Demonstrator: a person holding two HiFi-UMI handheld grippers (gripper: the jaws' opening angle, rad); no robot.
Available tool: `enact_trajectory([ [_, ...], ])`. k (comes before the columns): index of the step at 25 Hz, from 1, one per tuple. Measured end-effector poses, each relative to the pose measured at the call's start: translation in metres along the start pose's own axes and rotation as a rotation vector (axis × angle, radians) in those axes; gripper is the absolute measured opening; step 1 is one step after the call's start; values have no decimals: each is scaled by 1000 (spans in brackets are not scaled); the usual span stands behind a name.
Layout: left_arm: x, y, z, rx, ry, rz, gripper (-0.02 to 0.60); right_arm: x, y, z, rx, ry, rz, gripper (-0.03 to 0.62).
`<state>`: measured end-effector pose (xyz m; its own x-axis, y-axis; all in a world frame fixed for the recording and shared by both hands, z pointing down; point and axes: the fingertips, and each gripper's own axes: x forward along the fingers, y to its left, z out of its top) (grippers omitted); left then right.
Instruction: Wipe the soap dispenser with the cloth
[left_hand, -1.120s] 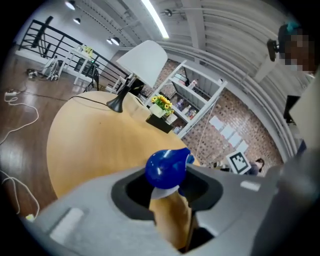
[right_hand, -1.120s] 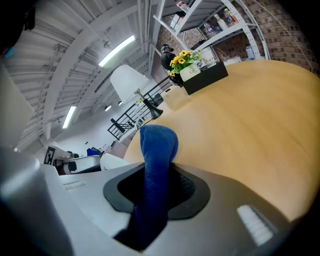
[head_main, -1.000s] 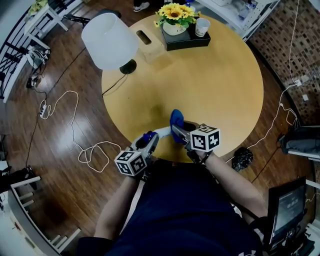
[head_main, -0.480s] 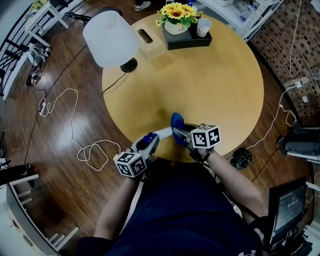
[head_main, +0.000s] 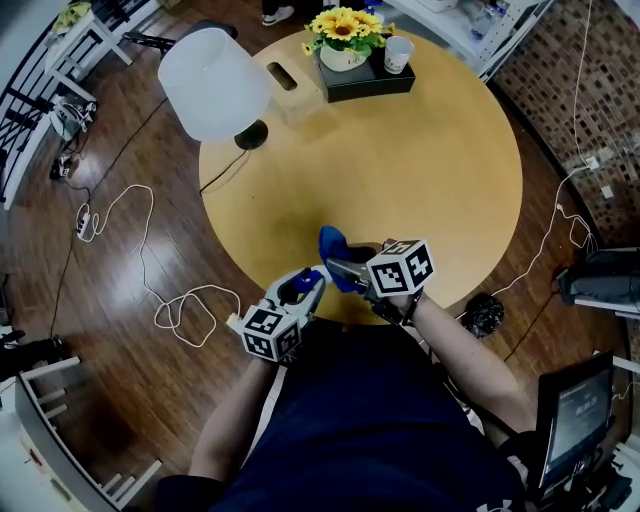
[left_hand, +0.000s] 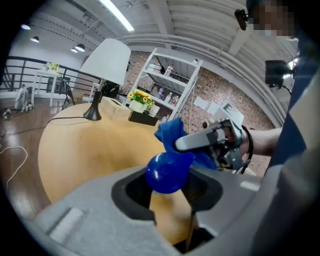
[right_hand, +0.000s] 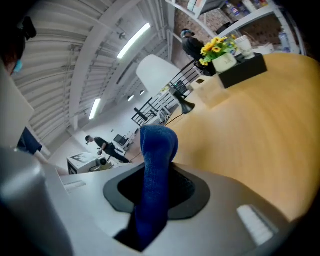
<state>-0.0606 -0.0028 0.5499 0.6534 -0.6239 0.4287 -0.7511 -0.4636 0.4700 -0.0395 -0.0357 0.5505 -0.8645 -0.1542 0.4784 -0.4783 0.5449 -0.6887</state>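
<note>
Far left on the floor: white cable (head_main: 150, 260), looped. Lamp (head_main: 215, 80) w/ white shade stands at the table's (head_main: 430, 180) left rim, w/ a wooden box (head_main: 295, 88) just beside it.

Writing: cubes on both grippers carry black-and-white square markers only. Print on the shelf (left_hand: 170, 85) items in the left gripper view is too small to read.

L gripper (left_hand: 169, 189): jaws nearly together, clamped on the blue soap dispenser (left_hand: 167, 172). Its rounded blue end bulges out past the pads, held up over the table's near edge, close to the person's body.

Blue cloth (right_hand: 156, 165) sits just right of and behind the dispenser. In the left gripper view it looks pressed to the dispenser's far side, but can't tell for sure if it's touching.

R gripper (right_hand: 155, 195): jaws part-closed, pinching the cloth. The fabric runs up between the pads and folds over in a hump above them. A grey finger of this gripper lies across the cloth in the left gripper view.

Far side of table, centre-right: black tray (head_main: 370, 82) w/ sunflowers (head_main: 342, 27) in a white pot and a white cup (head_main: 398, 52), well apart from both grippers
</note>
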Motion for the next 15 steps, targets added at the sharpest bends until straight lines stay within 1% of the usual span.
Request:
enact_trajectory([
  [2, 1, 0, -4, 18, 10, -6, 140, 7, 6, -6, -17, 38, 25, 104],
  [4, 1, -1, -9, 32, 26, -14, 140, 7, -7, -15, 16, 47, 9, 103],
  [6, 1, -3, -15, 69, 50, -24, 140, 2, -31, -28, 53, 62, -39, 103],
  [9, 3, -8, -24, 177, 91, -21, 138, -8, -68, -52, 115, 90, -112, 103],
  [10, 4, -10, -26, 200, 97, -16, 138, -13, -79, -60, 139, 93, -133, 103],
  [12, 5, -10, -25, 210, 97, -6, 137, -20, -99, -74, 184, 94, -179, 103],
  [15, 7, -9, -22, 198, 107, 6, 137, -30, -121, -92, 209, 107, -248, 104],
])
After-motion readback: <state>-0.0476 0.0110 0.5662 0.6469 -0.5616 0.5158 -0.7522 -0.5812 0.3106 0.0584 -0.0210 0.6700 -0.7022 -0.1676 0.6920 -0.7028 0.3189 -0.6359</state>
